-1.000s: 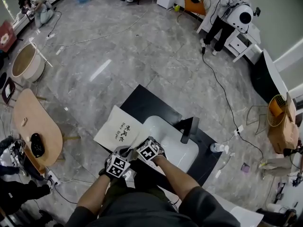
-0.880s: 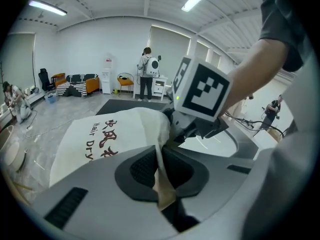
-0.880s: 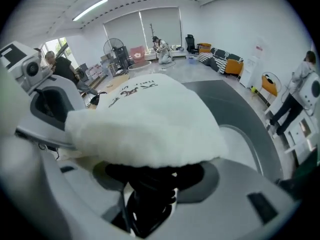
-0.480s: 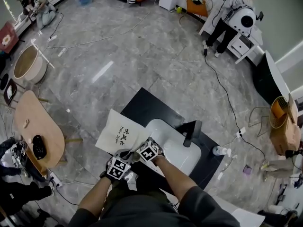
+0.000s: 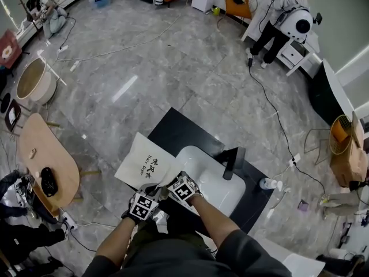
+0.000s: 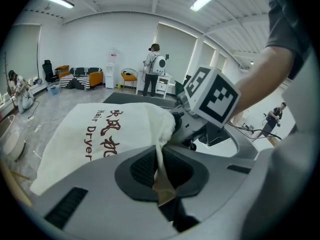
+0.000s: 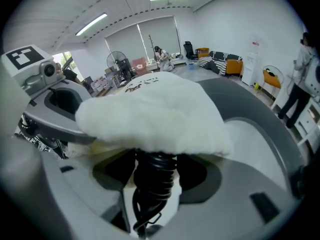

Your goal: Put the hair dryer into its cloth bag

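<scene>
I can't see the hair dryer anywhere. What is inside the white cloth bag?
A black coiled cord pokes out of the white cloth bag. The cloth covers everything deeper inside, so the hair dryer cannot be seen.

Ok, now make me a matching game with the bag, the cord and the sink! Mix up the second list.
Things:
1 bag
2 cord
3 sink

Clues:
A black and coiled
B set in the black counter
C pinched in the left gripper

Pairs: 1-C, 2-A, 3-B
</scene>
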Tool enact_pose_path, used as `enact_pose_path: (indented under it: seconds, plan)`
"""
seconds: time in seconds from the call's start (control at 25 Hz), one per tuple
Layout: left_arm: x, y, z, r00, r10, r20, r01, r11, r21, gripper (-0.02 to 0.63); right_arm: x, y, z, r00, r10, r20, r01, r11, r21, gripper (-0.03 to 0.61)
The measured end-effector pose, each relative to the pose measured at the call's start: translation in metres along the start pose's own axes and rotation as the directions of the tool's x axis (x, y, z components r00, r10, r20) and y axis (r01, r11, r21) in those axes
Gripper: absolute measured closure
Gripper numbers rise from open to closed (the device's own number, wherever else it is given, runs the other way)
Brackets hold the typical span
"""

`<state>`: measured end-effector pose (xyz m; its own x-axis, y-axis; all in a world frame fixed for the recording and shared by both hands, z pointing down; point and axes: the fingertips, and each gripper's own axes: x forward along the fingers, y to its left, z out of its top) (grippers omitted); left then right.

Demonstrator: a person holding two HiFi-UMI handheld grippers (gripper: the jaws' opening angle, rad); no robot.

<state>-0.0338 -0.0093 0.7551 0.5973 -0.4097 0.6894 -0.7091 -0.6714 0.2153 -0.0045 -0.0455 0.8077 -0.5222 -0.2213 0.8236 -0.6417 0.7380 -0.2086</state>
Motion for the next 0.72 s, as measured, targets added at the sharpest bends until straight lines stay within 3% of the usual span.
enact_pose_path:
  seconds: [0.28,0.48,0.72]
  plan:
    - [-0.001,0.0,0.003,1.0,-0.004,-0.013,0.004,1.0,-0.007,0.591,-0.01,0.006,-0.014,0.999,0.033,0.014,-0.032,0.999,-0.016,0.321]
    - [0.003,0.01,0.0,1.0,0.011,-0.013,-0.012,0.996,-0.093,0.592,-0.003,0.001,-0.018,0.999,0.003,0.035,-0.005,0.998,0.056,0.347]
    - [0.004,0.014,0.0,1.0,0.009,-0.012,-0.011,0.992,-0.123,0.592,0.0,-0.003,-0.024,0.999,-0.042,0.021,0.042,0.999,-0.007,0.325]
